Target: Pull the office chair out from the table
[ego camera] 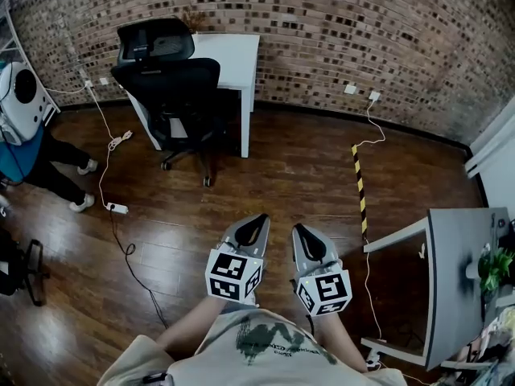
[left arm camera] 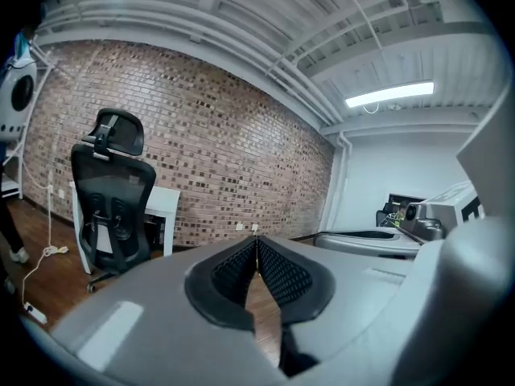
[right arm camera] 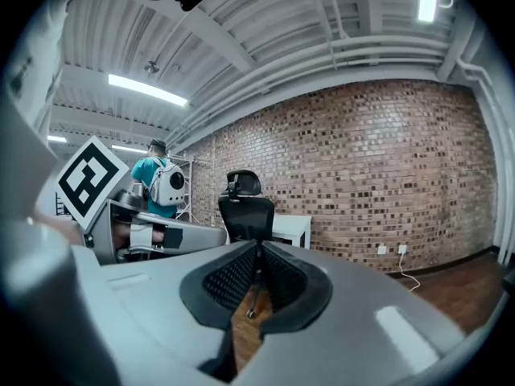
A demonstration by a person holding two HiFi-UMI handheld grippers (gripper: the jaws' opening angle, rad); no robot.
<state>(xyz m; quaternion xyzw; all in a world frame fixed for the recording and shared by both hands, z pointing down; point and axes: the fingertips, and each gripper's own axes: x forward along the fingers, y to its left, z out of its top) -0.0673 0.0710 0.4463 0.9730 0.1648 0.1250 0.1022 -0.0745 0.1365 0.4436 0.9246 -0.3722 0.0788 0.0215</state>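
A black office chair (ego camera: 171, 95) with a headrest stands tucked against a white table (ego camera: 229, 59) by the brick wall; it shows too in the left gripper view, where the chair (left arm camera: 113, 207) is far off at the left, and in the right gripper view, where the chair (right arm camera: 247, 213) is straight ahead. My left gripper (ego camera: 260, 219) and right gripper (ego camera: 298, 228) are side by side over the wooden floor, well short of the chair, both shut with nothing between their jaws. Each left gripper (left arm camera: 257, 240) and right gripper (right arm camera: 258, 248) tip meets closed.
A white cable with a power strip (ego camera: 117, 208) trails over the floor left of the chair. A person in a teal top (ego camera: 24, 147) stands at the far left. A grey desk (ego camera: 455, 280) is at the right, and a yellow-black strip (ego camera: 359, 187) lies on the floor.
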